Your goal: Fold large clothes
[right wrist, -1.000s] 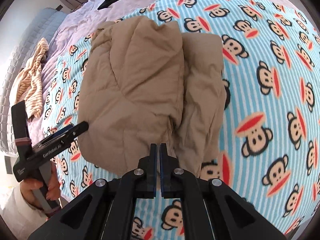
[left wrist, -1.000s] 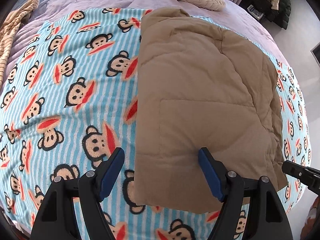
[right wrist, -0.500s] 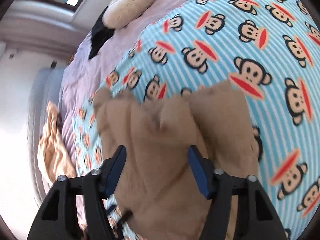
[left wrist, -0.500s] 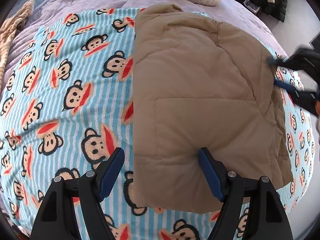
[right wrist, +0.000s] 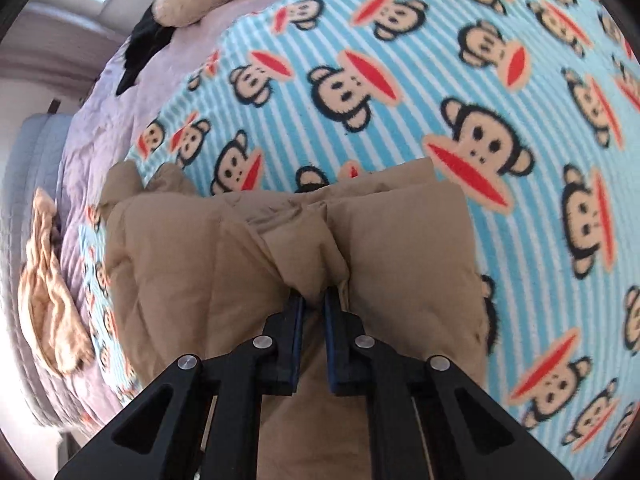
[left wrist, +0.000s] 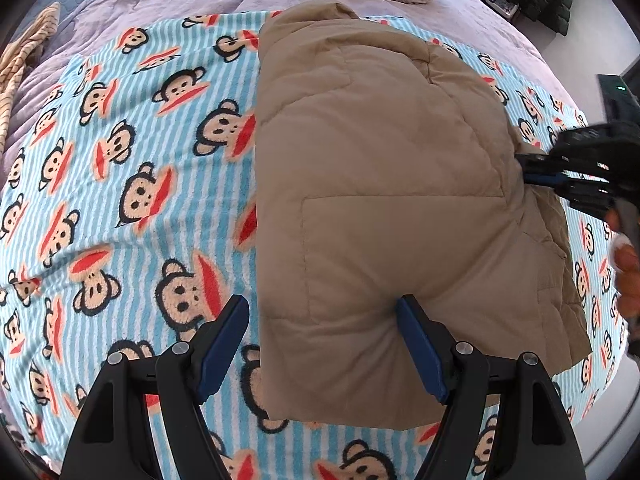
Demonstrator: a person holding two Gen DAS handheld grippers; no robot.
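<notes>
Tan coat (left wrist: 384, 200) lies folded on monkey blanket (left wrist: 120, 160). Left gripper (left wrist: 322, 344) spread wide over coat's near edge. Right gripper (right wrist: 313, 300) pinches a coat fold at its right edge.

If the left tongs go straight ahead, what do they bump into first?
Most likely the folded tan coat. The left tongs are open, and the coat's near edge already lies between the fingers, on the monkey blanket. How high they hover above it is hard to tell.
</notes>
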